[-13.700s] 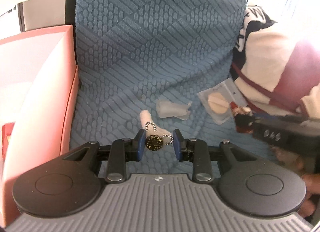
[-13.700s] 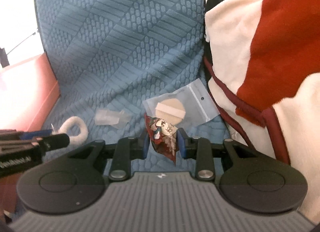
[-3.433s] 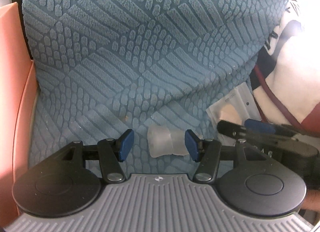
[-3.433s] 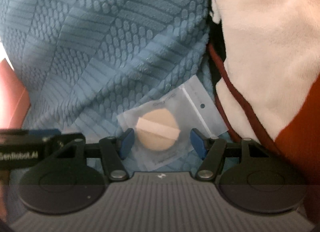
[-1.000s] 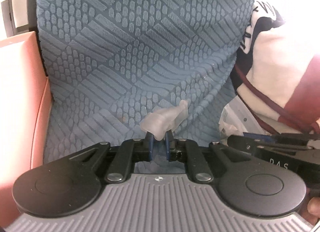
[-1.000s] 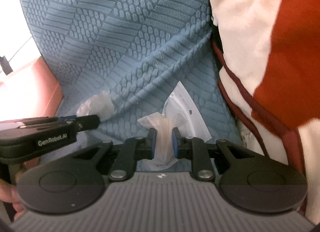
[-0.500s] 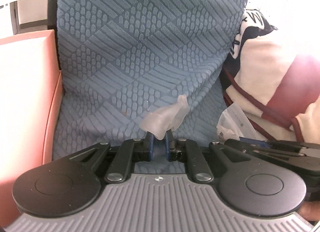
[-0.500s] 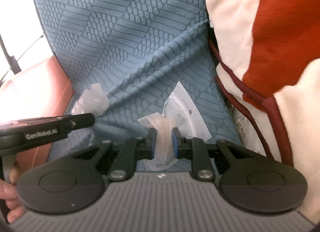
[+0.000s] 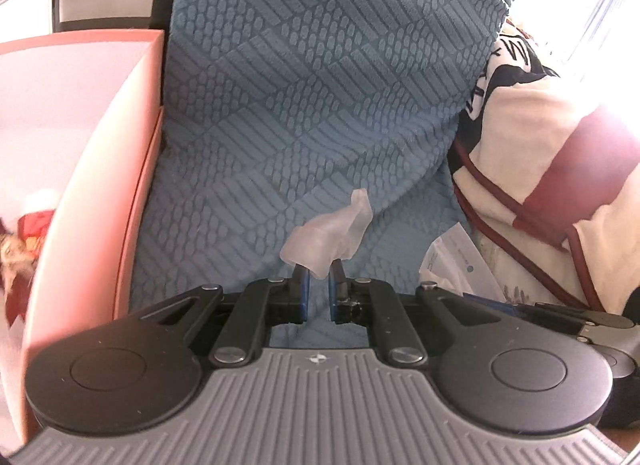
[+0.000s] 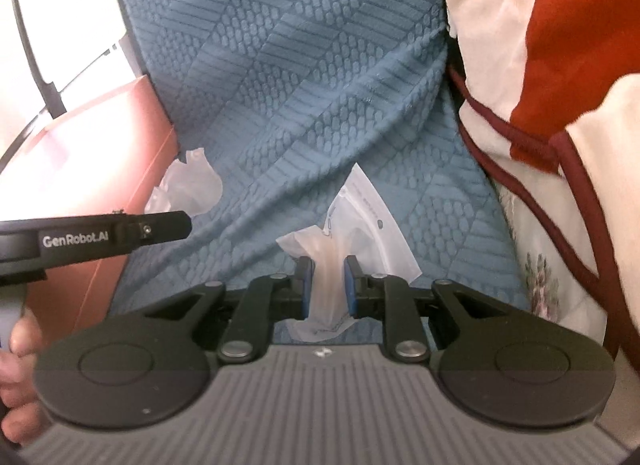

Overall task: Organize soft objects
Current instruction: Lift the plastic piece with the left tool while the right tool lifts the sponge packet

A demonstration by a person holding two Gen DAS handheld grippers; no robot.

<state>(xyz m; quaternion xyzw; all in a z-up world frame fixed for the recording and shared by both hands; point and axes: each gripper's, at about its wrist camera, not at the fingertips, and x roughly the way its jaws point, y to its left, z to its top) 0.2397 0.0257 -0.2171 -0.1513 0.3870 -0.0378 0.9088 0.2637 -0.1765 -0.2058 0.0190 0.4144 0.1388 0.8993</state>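
**Pink box lies to the left of both loads**

The pink box (image 9: pixel 80 153) borders the blue cover (image 9: pixel 320 105) on its left, nearer the left gripper (image 9: pixel 318 289), clamped on a frosted soft piece (image 9: pixel 326 237). The right gripper (image 10: pixel 328 285) pinches the clear bag (image 10: pixel 360 225), farther off

Translucent piece (image 9: pixel 326 235): we lifted it off the blue cover (image 9: pixel 320 85), nearer the pink box (image 9: pixel 92 153).
Clear bag (image 10: pixel 360 221): we raised it too.

Home, prob. living rm/bedroom: blue textured throw (image 9: pixel 320 85) over seat, fleece blanket (image 10: pixel 540 45), pink box (image 9: pixel 80 125).
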